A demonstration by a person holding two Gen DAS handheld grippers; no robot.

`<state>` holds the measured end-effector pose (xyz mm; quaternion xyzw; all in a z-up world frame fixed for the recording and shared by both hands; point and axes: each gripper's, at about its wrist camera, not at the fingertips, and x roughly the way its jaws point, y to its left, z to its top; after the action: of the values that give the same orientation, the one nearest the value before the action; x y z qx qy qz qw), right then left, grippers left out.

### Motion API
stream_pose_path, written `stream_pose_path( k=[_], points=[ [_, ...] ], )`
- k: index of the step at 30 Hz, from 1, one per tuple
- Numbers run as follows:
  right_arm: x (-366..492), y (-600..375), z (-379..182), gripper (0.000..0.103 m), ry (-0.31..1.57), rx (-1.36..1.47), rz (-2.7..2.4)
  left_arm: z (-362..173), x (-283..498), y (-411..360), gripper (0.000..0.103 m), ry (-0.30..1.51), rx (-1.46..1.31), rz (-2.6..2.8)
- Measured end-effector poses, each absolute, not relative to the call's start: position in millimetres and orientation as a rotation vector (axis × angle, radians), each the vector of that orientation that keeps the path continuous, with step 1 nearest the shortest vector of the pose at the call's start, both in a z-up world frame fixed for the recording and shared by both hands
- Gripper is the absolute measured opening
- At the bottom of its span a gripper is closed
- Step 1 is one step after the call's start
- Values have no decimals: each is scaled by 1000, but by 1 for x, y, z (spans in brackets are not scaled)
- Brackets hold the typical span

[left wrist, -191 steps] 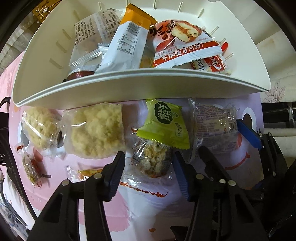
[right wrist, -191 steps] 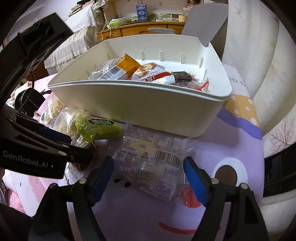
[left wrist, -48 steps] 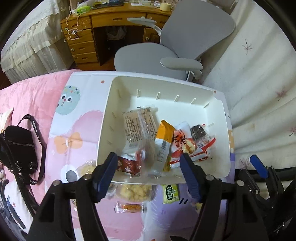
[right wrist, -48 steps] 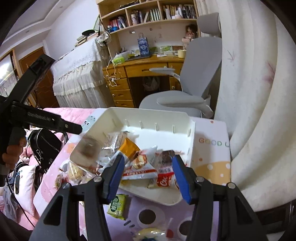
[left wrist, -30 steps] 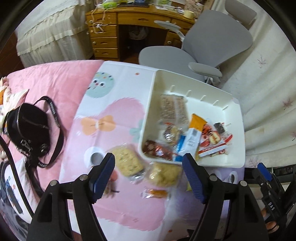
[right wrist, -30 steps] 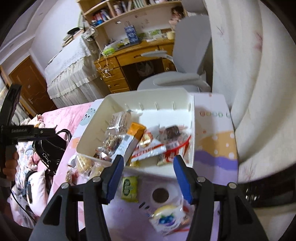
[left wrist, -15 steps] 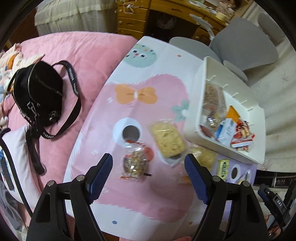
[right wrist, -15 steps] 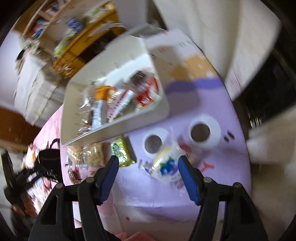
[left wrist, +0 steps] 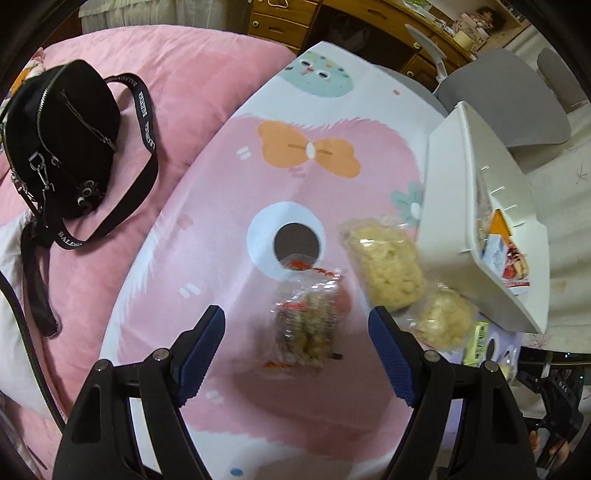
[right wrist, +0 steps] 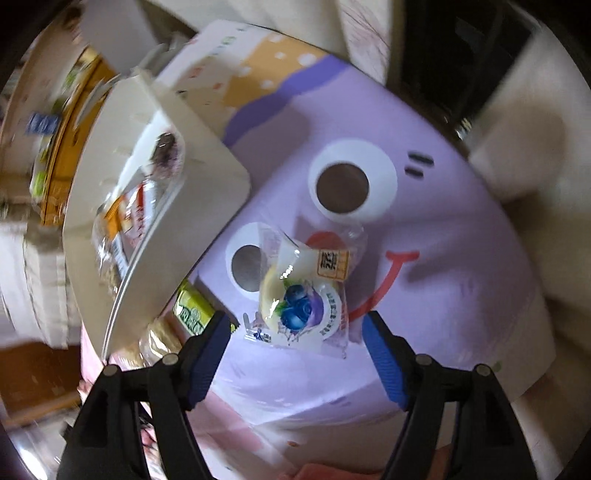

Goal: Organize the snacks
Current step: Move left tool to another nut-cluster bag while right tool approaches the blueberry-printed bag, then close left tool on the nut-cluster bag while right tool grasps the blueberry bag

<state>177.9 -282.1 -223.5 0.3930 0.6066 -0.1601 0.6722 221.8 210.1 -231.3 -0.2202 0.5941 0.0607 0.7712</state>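
I see black bag [left wrist: 61, 140] lying on pink bedding [left wrist: 177, 77]; grey chair [left wrist: 517, 103] near wooden desk [left wrist: 354, 18].

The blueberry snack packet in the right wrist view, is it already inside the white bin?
No, the blueberry packet lies on the purple cloth outside the white bin.

Cartoon tablecloth [left wrist: 229, 206] under snack packets [left wrist: 382, 264], bin [left wrist: 454, 206]

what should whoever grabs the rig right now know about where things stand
Left gripper: open, empty, above the clear-wrapped nut snack.
Right gripper: open, empty, fingers either side of the blueberry snack packet.
Done: several packets lie in the white bin.
Left on the cartoon mat: the nut snack, two pale puffed-snack bags, the green packet by the bin and the blueberry packet.
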Motion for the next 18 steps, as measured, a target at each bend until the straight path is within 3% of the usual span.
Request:
stream_pose_path(
  k=[11,18],
  points=[
    [174,-285,-256,74,1374,1017,-513,-272,233,211,76,1371,-478,103],
    [185,-280,-261,74,1399,985,-558,-278,241,205,69,1390,-454,78]
  ],
)
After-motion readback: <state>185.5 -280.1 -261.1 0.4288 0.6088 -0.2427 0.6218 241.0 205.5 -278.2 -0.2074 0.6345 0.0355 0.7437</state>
